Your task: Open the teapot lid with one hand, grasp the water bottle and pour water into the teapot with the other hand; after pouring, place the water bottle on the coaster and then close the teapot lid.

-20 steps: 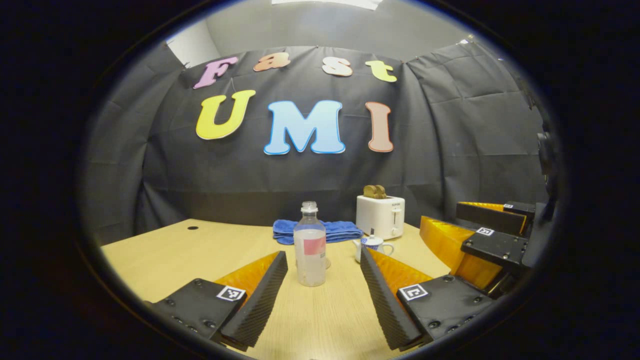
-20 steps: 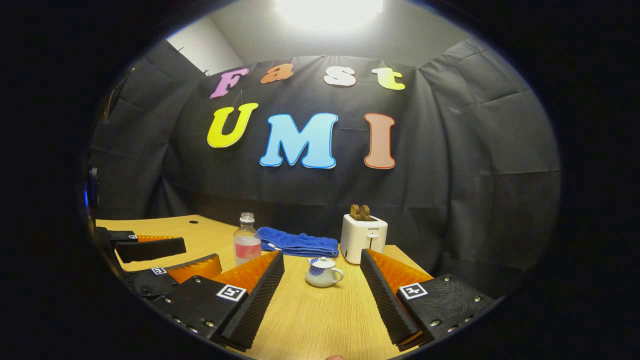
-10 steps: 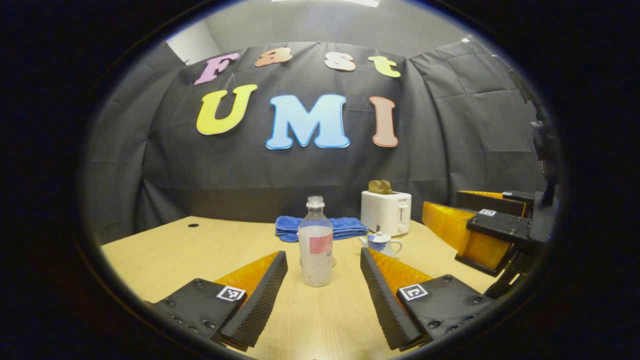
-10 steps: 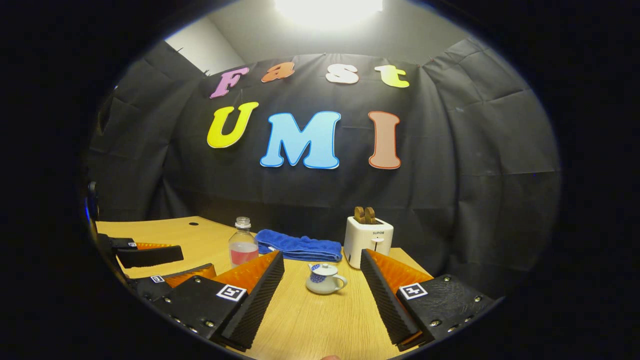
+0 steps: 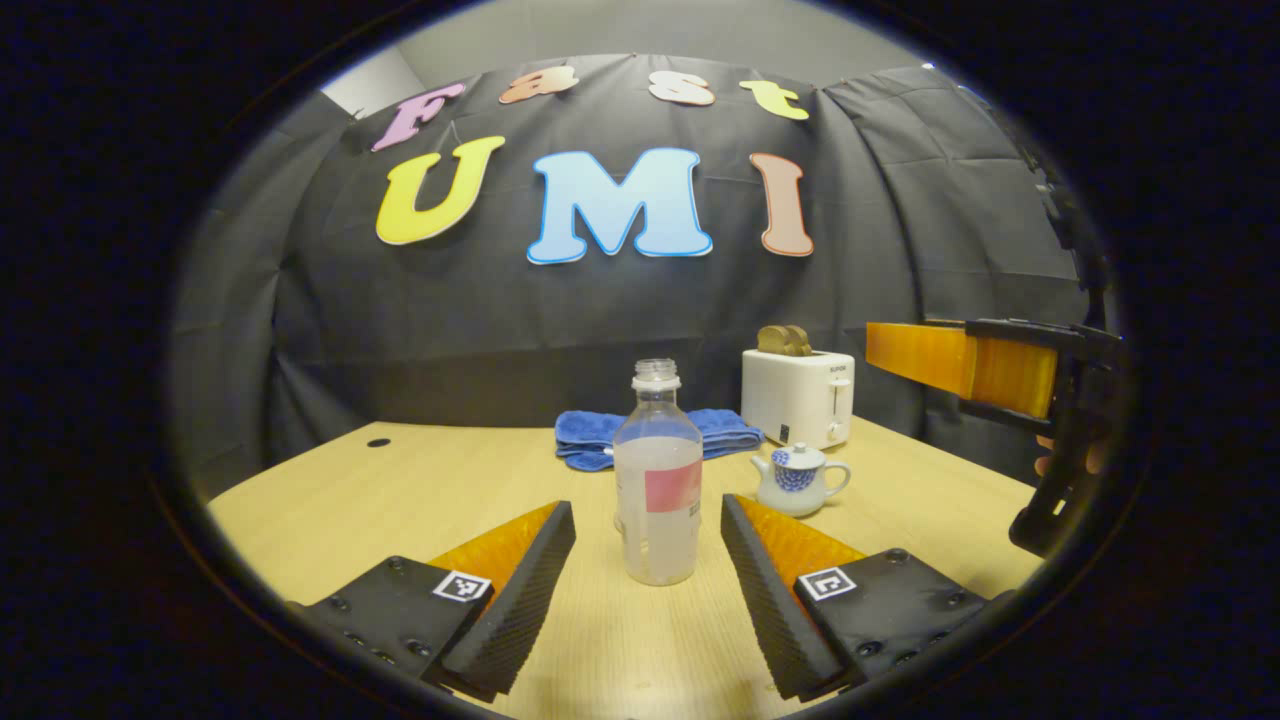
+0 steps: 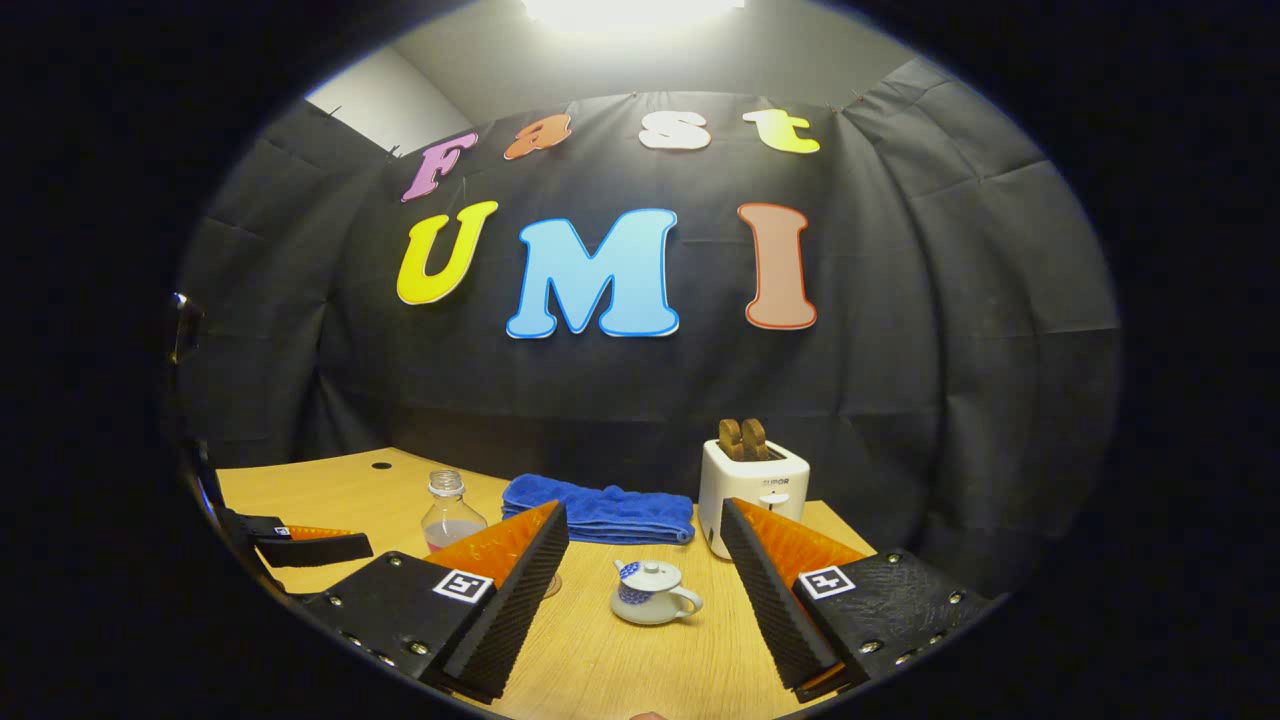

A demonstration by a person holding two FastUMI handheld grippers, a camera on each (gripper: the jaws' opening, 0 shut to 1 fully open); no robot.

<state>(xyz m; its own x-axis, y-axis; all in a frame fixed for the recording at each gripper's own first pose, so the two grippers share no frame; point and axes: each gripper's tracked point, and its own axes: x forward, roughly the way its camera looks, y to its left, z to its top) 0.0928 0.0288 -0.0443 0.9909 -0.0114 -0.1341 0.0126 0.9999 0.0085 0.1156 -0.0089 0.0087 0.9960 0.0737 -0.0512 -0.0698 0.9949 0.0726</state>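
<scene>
A clear water bottle with a pink label stands upright on the wooden table, just ahead of my open left gripper and in line with the gap between its fingers, not touched. To its right sits a small white and blue teapot with its lid on. The right gripper hangs above the table at the right edge of the left gripper view. In the right gripper view the teapot lies below and ahead of my open right gripper. The bottle is partly hidden behind one finger.
A white toaster with two slices of toast stands at the back right. A folded blue towel lies behind the bottle. The left gripper shows low at the left of the right gripper view. A small dark hole marks the table's far left.
My left gripper has moved closer to the bottle, which now looks larger between its fingers. The right gripper has risen, so the teapot sits lower in its view.
</scene>
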